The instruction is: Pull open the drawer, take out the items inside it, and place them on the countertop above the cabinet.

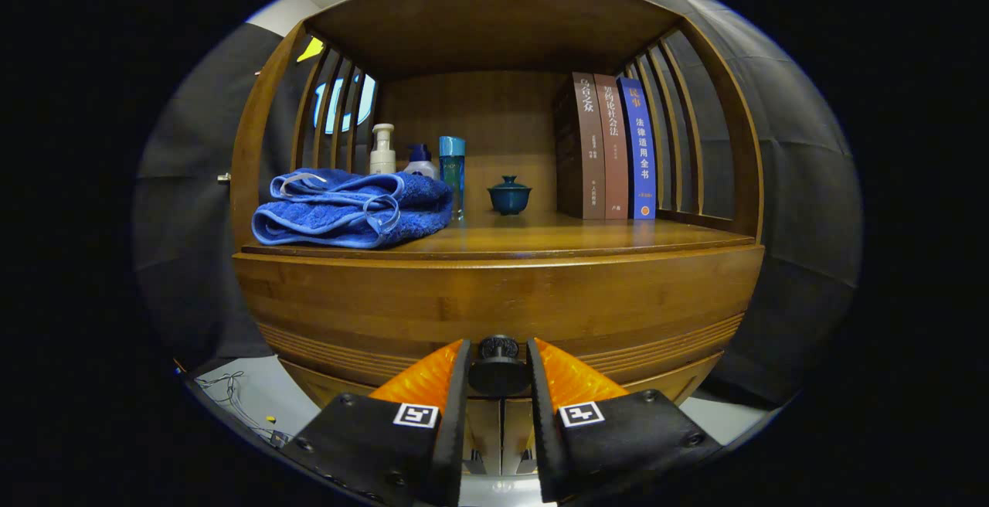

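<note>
Where fingers seemingly clamp the knob — glossy countertop, folded towel.

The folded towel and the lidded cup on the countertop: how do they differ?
The folded towel is bright blue, soft and wide, lying at the countertop's front; the lidded cup is dark teal, hard and small, upright further back. Both rest on the countertop, beyond the gripper, whose fingers flank the drawer knob.

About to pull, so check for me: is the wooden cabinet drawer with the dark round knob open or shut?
Shut, it seems: the wooden drawer front sits flush beneath the countertop. The gripper closes its fingers on the dark round knob.
</note>
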A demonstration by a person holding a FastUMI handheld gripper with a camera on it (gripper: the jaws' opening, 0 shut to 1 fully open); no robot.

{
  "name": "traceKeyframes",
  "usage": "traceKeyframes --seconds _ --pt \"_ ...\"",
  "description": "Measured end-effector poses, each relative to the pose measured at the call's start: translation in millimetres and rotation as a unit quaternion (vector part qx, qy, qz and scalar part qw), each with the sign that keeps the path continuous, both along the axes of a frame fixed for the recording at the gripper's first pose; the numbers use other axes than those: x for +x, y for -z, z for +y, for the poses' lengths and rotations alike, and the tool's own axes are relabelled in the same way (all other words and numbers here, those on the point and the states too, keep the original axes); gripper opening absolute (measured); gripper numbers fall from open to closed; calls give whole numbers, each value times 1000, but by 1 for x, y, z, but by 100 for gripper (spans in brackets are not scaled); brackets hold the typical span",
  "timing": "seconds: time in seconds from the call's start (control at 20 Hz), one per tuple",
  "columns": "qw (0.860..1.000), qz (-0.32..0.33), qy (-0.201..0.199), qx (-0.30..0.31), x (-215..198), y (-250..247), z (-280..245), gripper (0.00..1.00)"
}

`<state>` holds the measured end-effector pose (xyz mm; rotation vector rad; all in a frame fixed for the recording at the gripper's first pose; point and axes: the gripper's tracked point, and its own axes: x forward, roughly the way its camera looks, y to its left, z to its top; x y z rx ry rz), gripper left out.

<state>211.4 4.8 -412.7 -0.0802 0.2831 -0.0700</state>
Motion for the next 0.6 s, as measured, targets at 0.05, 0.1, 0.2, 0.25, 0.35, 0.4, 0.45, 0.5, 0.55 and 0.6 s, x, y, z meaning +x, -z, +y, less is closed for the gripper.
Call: traceKeyframes --seconds 0.05,0.1,0.2,0.25,0.35,0.4,0.45,0.5,0.55,0.6 --pt "1000 -1 2 1 0 -1 -1 42" --pt "1000 2 1 4 -1 -1 0 34" --pt "1000 8 -9 -1 1 -5 1 34" --pt "1000 10 -10 0 0 3 0 23" --pt "1000 5 -6 0 0 -1 -1 23" --pt "1000 2 -4 -3 0 -1 0 23" --pt "1000 6 -5 -7 1 -1 0 24" --pt "1000 5 -10 -12 1 0 0 23" --pt "1000 9 -16 -14 1 -1 0 23" --pt "1000 8 -21 -13 0 -2 0 24"
